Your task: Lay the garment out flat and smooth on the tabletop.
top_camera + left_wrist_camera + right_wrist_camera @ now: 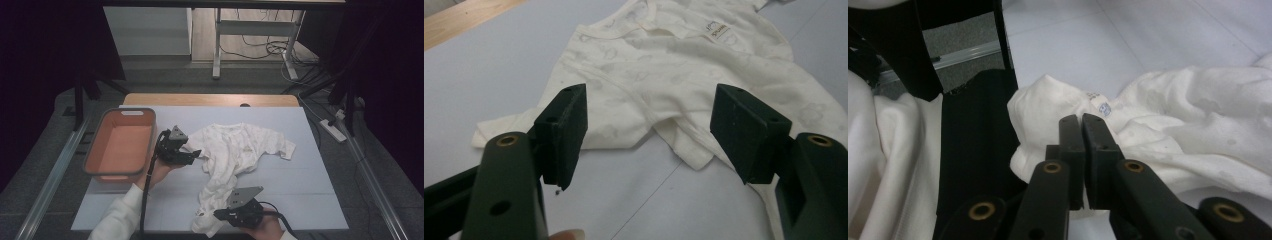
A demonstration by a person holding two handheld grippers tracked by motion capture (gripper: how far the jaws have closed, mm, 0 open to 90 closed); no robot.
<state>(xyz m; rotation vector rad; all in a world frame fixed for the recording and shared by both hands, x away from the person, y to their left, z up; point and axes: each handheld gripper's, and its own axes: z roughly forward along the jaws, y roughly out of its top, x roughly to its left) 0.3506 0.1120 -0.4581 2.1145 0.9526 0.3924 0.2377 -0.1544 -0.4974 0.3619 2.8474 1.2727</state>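
Garment: a white baby shirt (235, 150) lies crumpled on the pale sheet (310, 200) covering the table, collar end toward the far edge, hem end trailing down to the near edge.
Long axis: runs from the far middle of the sheet toward the person, bending slightly leftward at the near end.
Basket: an orange bin (120, 145) sits at the left edge of the sheet, well apart from the shirt, with the left gripper between them.
Left gripper: the left gripper (192, 154) hovers just beside the shirt's left sleeve, pointing right across the cloth; in the left gripper view its jaws stand wide apart with nothing between them, the sleeve and side seam (624, 107) lying directly ahead.
Left hand: comes up from the near edge in a white sleeve (120, 215), wrist bent so the tool aims inward.
Right gripper: the right gripper (220, 215) rests at the near edge, pointing left, jaws pressed together on a fold of the hem (1058, 107).
Nearer hand: the right holds the bottom end; the left is nearer the sleeve.
Likely next: the left closes on the sleeve edge, a short reach to the right.
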